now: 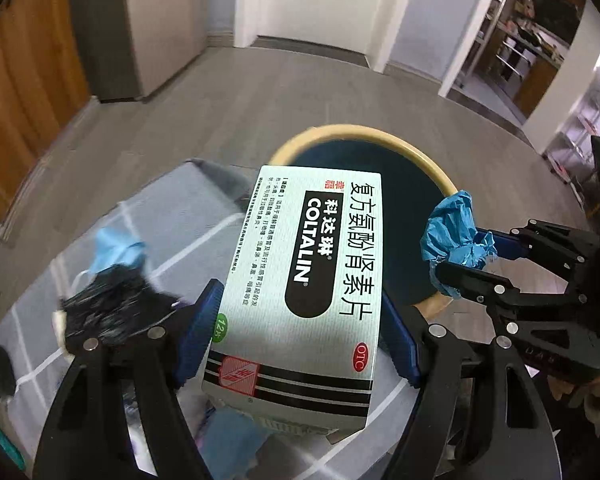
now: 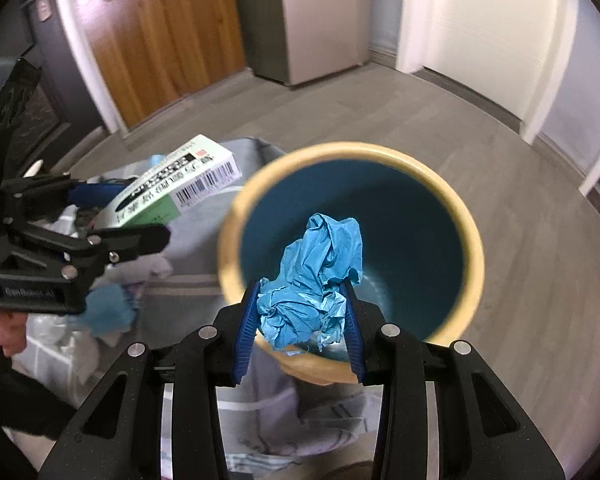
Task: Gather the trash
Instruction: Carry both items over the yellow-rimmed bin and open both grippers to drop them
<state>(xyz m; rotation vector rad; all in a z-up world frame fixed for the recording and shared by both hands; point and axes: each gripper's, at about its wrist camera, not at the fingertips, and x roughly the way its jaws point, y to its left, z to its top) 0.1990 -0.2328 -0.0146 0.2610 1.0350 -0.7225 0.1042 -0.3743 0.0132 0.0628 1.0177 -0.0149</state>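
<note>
Lighting: even, moderate indoor light, cool in tone; soft shadows only.
Glare: pale sheen across the medicine box [image 1: 300,264] face, print still legible.
Distortion: strong fisheye bending in both views; walls and floor [image 1: 260,92] curve, corners blacked out by the lens rim.
Blur: motion smear on the black clutter [image 1: 112,308] at lower left in the left wrist view; bin rim [image 2: 474,256] and table cloth [image 2: 196,256] softened in the right wrist view.
Sharpest: crumpled blue paper [image 2: 312,276].
</note>
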